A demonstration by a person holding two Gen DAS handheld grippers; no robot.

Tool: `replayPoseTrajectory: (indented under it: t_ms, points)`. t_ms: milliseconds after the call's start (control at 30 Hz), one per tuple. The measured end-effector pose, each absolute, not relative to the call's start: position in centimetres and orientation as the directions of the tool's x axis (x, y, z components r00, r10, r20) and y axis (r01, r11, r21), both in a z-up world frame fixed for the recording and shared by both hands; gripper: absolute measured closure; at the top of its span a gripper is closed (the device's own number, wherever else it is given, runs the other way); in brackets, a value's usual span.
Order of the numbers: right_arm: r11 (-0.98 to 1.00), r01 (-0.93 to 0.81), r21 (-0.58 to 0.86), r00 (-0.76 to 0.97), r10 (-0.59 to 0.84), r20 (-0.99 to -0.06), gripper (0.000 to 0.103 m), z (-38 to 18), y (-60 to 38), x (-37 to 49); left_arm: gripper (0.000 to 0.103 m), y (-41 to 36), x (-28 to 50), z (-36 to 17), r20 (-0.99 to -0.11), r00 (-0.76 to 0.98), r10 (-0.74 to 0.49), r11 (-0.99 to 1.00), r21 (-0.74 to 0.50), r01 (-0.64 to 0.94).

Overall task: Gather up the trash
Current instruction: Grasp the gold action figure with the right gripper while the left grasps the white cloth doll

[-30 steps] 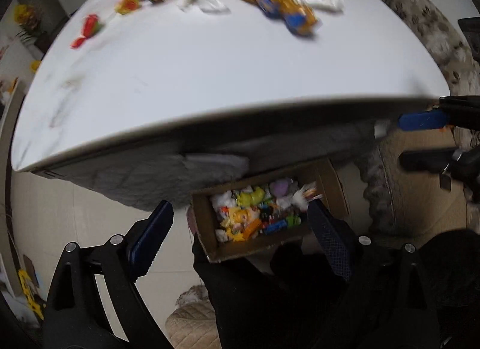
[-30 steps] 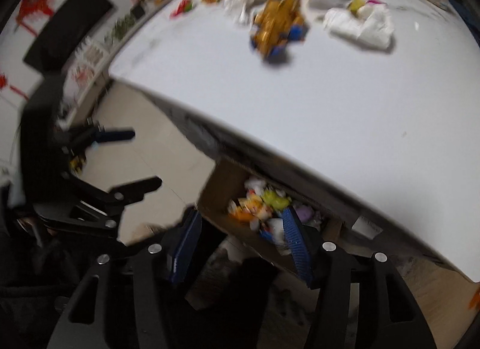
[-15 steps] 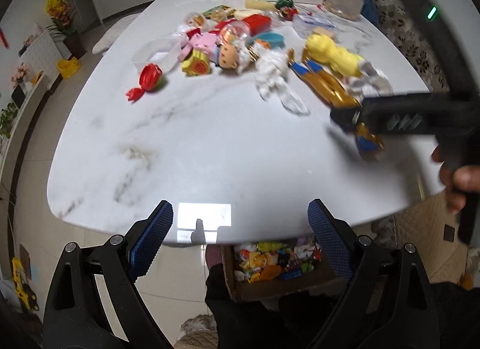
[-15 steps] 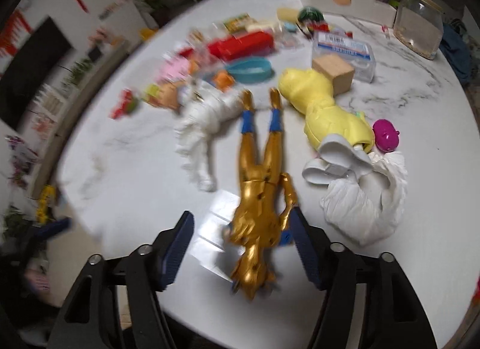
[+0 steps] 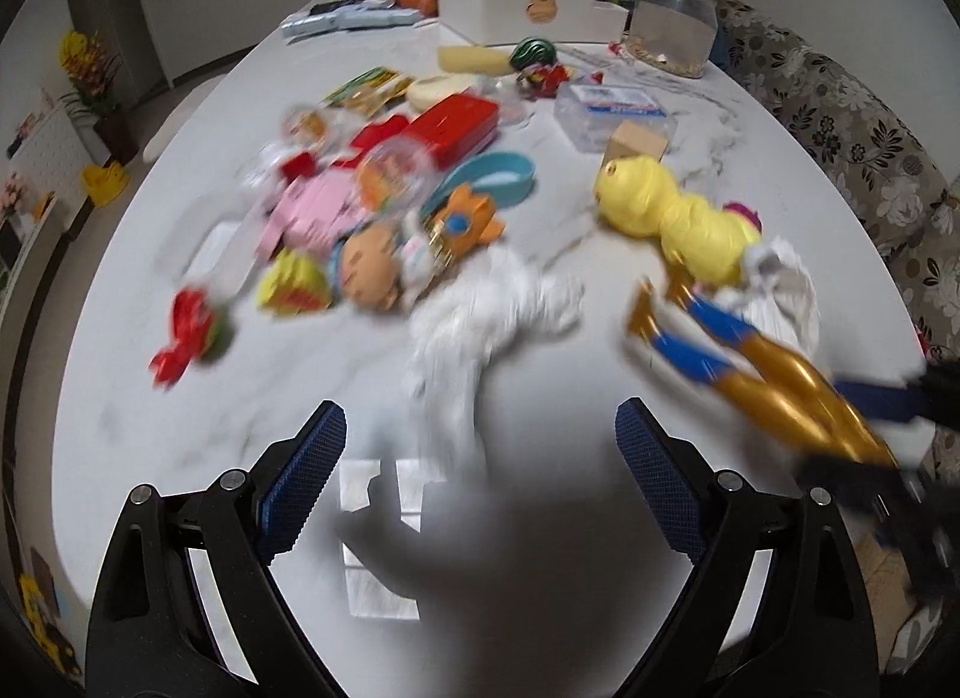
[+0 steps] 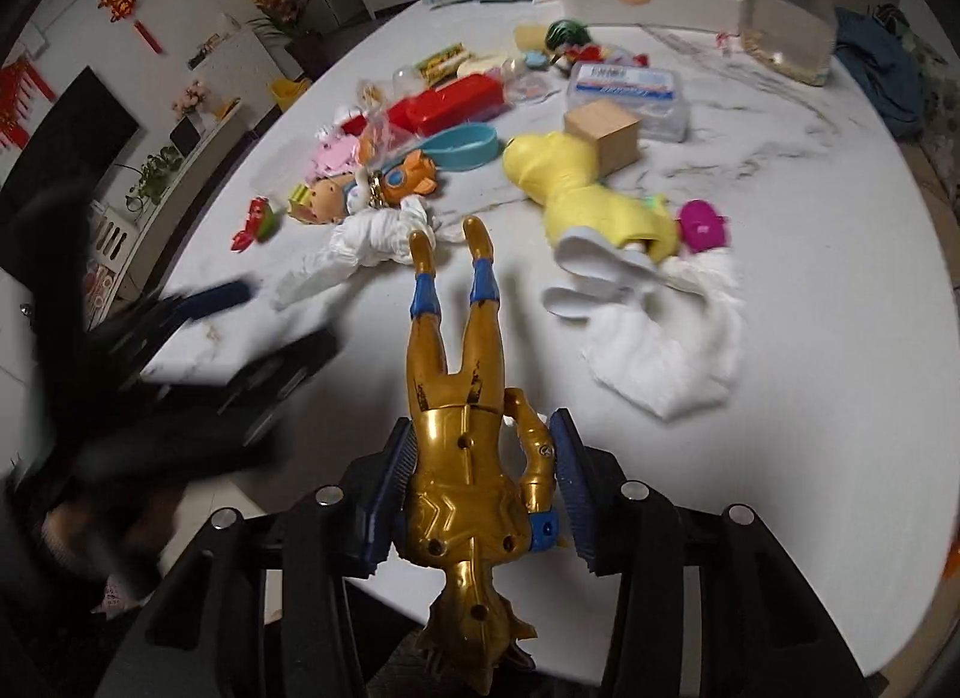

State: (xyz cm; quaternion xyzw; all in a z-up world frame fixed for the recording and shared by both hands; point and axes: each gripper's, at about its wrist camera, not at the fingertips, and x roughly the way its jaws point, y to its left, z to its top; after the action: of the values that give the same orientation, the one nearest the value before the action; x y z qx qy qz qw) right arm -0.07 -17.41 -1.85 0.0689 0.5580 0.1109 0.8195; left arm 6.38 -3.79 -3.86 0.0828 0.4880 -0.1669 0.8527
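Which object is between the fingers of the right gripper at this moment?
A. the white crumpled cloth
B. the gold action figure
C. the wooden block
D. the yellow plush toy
B: in the right wrist view the right gripper has its blue fingers closed against the torso of the gold action figure.

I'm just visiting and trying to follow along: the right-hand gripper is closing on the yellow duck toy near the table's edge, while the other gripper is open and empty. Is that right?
Not quite. The right gripper is closing on the gold action figure, not the yellow toy, which lies untouched further up the table. The right wrist view shows it. The left gripper is indeed open and empty.
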Motion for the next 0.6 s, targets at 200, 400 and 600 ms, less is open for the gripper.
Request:
replayPoseTrajectory:
  t_ms: [200, 400, 600]
  points:
    - [0.981, -0.057, 0.187, 0.344, 0.195, -0.918, 0.058, -1.8, -19.3, -1.7, 0.039, -6.8, 9.5, -6.3, -0.866, 0.459, -0.197, 0.904, 0.02, 0.427]
    - [0.977, -0.067, 0.201, 0.361, 0.212, -0.908, 0.058, -0.6, -20.2, -3.4, 0.05, -4.4, 7.8, -4.7, -0.871, 0.432, -0.234, 0.917, -0.049, 0.396]
    - [0.954, -0.154, 0.257, 0.382, 0.297, -0.875, 0.058, 2.5, -20.2, -5.5, 0.049, -1.4, 0.9, 1.3, -0.835, 0.468, -0.288, 0.902, -0.072, 0.426]
